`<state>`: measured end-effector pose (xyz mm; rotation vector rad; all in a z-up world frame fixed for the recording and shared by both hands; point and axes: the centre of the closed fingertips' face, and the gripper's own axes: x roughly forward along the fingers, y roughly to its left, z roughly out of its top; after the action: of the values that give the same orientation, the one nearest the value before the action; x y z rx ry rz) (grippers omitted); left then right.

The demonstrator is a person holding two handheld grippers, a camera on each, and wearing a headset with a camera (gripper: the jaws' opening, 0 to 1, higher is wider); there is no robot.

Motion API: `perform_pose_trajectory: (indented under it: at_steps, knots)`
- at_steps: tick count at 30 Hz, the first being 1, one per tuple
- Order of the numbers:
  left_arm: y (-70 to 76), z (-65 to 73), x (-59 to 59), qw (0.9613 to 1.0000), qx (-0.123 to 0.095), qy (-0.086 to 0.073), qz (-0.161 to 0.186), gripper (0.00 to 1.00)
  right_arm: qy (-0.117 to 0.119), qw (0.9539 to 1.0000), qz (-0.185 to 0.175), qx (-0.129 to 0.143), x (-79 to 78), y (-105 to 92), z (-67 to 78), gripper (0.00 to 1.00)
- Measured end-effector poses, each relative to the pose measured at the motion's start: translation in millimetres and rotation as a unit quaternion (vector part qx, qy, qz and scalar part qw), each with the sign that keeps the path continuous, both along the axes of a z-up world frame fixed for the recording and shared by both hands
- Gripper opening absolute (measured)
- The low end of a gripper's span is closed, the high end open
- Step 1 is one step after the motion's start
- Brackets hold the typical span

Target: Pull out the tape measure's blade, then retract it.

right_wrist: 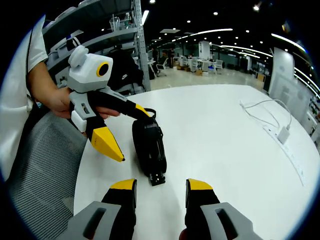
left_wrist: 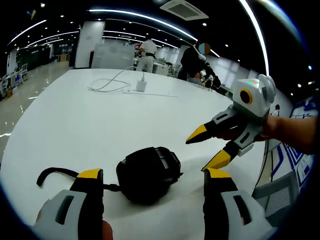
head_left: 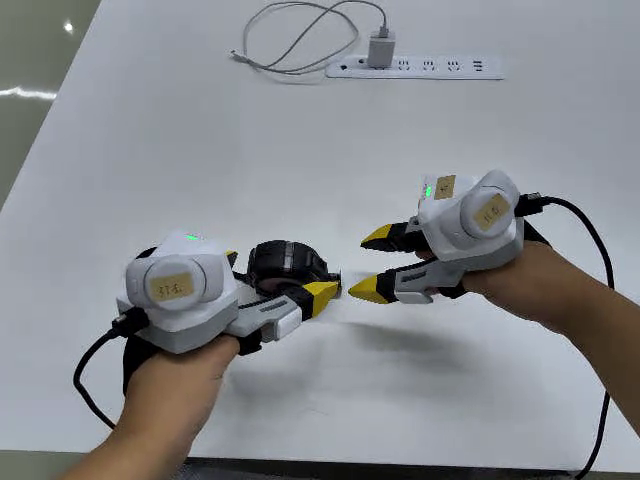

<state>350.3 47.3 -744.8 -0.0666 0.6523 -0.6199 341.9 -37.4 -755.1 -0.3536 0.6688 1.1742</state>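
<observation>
Tape measure (head_left: 288, 262) lay on the white table (head_left: 300, 130), between the jaws of my left tongs (left_wrist: 153, 175) and a little ahead of the tips. In the left gripper view I saw bare table on both sides of it, so neither tip touched the case. Left jaws stood wide apart, holding nothing.

My right tongs (right_wrist: 161, 185) faced the left ones across the case. The jaws were parted and nothing was between them. Their tips were near the case's small end tab, with a gap showing in the right gripper view.

The case was black, rounded and chunky, with a matte rubbery look and ribbed edges. A thin black strap (left_wrist: 50, 172) looped off it, flat on the table. The jaw tips were yellow wedges on black and grey fingers. The table was smooth and faintly glossy.
</observation>
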Motion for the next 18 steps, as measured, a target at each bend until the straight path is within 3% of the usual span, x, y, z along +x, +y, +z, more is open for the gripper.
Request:
perform_pose_trajectory:
  at_steps: [18]
  knots:
    - [25.1,6.9,-21.8,0.998,0.017,-0.007,-0.06,0.88,-0.004,0.9983,-0.057,0.011,-15.1,-28.1,13.9,0.54]
